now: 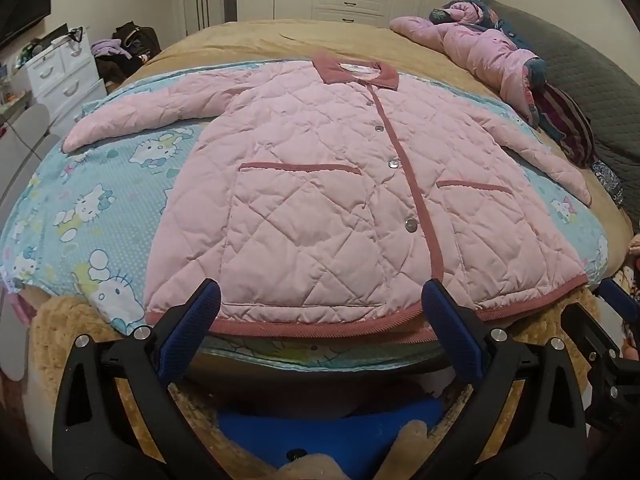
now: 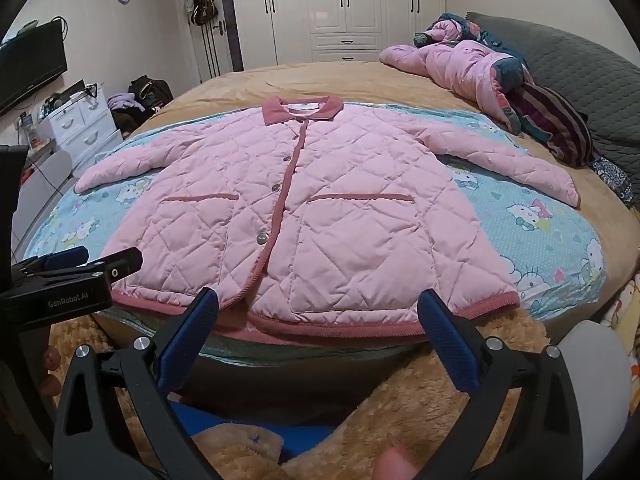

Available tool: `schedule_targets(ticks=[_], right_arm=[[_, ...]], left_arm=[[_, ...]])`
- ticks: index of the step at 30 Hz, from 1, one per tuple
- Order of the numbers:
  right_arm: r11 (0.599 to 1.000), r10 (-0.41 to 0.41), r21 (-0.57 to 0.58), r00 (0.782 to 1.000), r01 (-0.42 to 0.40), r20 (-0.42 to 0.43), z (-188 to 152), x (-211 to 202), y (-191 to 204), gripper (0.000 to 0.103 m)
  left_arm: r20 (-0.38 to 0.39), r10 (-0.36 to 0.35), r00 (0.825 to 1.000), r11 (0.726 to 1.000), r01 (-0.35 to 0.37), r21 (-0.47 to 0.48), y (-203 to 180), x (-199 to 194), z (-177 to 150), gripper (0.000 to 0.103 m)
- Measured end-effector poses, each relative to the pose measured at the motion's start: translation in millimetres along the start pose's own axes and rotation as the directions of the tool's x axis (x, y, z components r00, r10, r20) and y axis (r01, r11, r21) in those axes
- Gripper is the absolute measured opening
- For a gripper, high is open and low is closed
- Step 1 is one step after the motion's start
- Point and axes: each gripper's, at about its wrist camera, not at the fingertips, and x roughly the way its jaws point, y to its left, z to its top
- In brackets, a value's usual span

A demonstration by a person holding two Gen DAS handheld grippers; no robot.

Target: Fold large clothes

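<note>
One pink quilted button-front jacket (image 1: 320, 200) with a darker rose collar and rose trim lies face up and fully spread on a light blue cartoon-cat printed sheet (image 1: 92, 208), which covers the near part of the tan bed (image 1: 280, 36). Its collar points toward 12 o'clock and its hem runs along the bed edge at 6 o'clock. This flat, buttoned layout looks deliberate: with both sleeves out, the folds can begin cleanly.

The two sleeves reach out toward 9 and 3 o'clock. There are two patch pockets with rose edging, one on each front panel. At least three buttons show down the placket; a further one near the collar is hard to make out.

The left gripper (image 1: 320, 312) hangs just short of the hem, jaws spread wide with nothing between them, toward the wearer-side left of the placket. The right gripper (image 2: 318, 312) is likewise released and empty, poised over the hem's other half. In my judgement the pair sits side by side at the hem so that each can take one side of the garment; no fold has been made yet.

At 2 o'clock a heap of other clothes (image 1: 500, 56), pink and dark patterned pieces, rests against a grey quilted headboard (image 1: 592, 80), apparently waiting. I cannot count them.
</note>
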Motion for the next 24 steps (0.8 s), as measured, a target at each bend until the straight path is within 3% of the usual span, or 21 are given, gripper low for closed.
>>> schedule_targets(ticks=[24], right_arm=[[1.0, 0.003, -0.004, 1.0, -0.003, 0.003, 2.2, -1.0, -0.4, 0.099]], left_arm=[[0.014, 0.007, 1.0, 1.0, -0.007, 0.004, -0.9, 0.6, 3.4, 0.094]])
